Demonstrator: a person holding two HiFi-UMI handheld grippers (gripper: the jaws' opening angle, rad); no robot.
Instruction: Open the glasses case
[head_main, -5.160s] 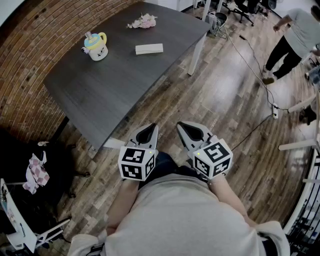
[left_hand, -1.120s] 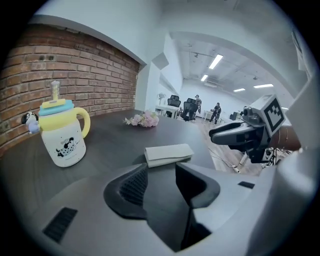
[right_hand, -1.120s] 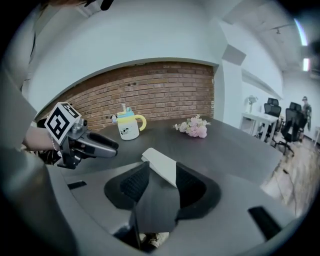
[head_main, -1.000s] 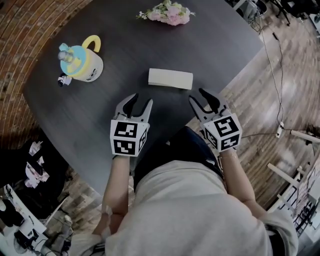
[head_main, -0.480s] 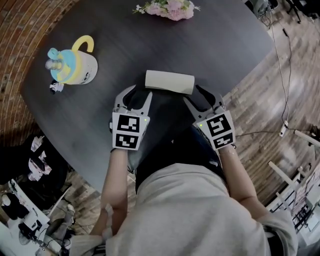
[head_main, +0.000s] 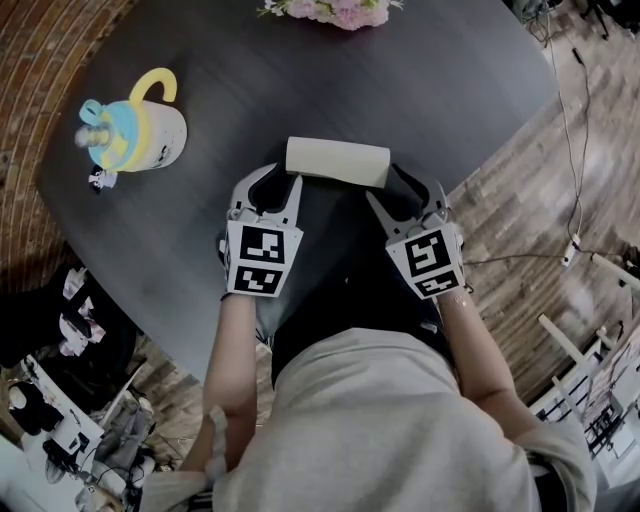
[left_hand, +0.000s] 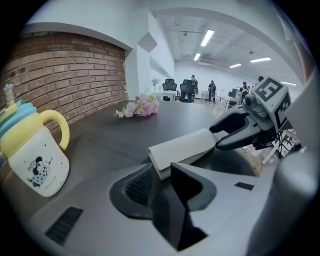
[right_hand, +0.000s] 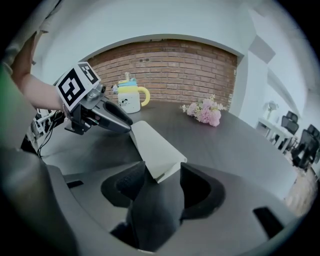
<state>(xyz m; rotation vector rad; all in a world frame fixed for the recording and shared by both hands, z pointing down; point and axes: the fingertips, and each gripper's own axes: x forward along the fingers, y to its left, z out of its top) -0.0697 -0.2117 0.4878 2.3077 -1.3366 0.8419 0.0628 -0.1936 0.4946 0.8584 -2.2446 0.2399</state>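
A white glasses case (head_main: 338, 160) lies closed on the dark table (head_main: 460, 70), with one gripper at each end. My left gripper (head_main: 278, 182) is at its left end, and its jaws are closing with the case's corner (left_hand: 161, 162) between them. I see no firm pinch. My right gripper (head_main: 405, 190) is at the right end, and its jaws are opening with that end (right_hand: 162, 170) between them, untouched. In the left gripper view the right gripper (left_hand: 235, 136) shows beyond the case. In the right gripper view the left gripper (right_hand: 107, 119) shows at the far end.
A yellow and blue lidded mug (head_main: 140, 128) stands on the table to the left. Pink flowers (head_main: 335, 10) lie at the far edge. A brick wall runs along the left, and wood floor with a cable lies to the right.
Both grippers came forward and down to the two ends of the case. The left jaws have narrowed and the right jaws have widened.
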